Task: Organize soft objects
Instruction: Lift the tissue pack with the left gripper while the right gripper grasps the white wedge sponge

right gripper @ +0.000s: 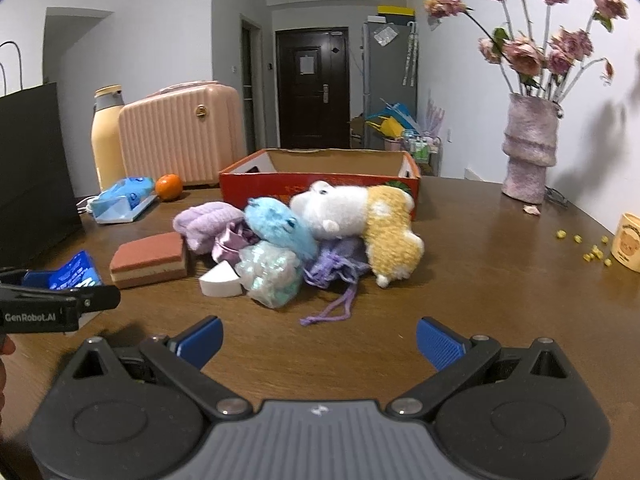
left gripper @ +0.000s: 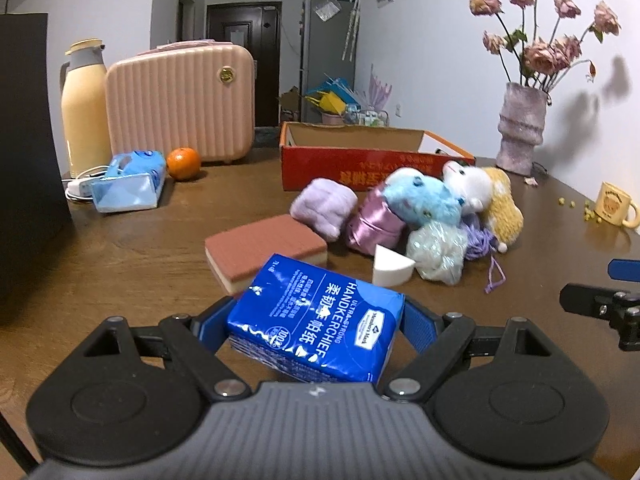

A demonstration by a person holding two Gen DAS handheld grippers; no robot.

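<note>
Lower centre of left wrist view: blue handkerchief pack (left gripper: 316,320) clamped between pads of left gripper (left gripper: 316,326), lifted off table (left gripper: 140,248), likely bound for red box (left gripper: 360,160) behind soft pile. Right gripper (right gripper: 318,342) held wide open, empty.

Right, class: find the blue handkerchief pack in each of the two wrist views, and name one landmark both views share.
Left wrist view: the blue handkerchief pack sits bottom centre, gripped between the left gripper jaws.
Right wrist view: only a corner of the pack shows at the far left edge, behind the left gripper.
Shared landmark: the red cardboard box behind the pile of soft things.
</note>
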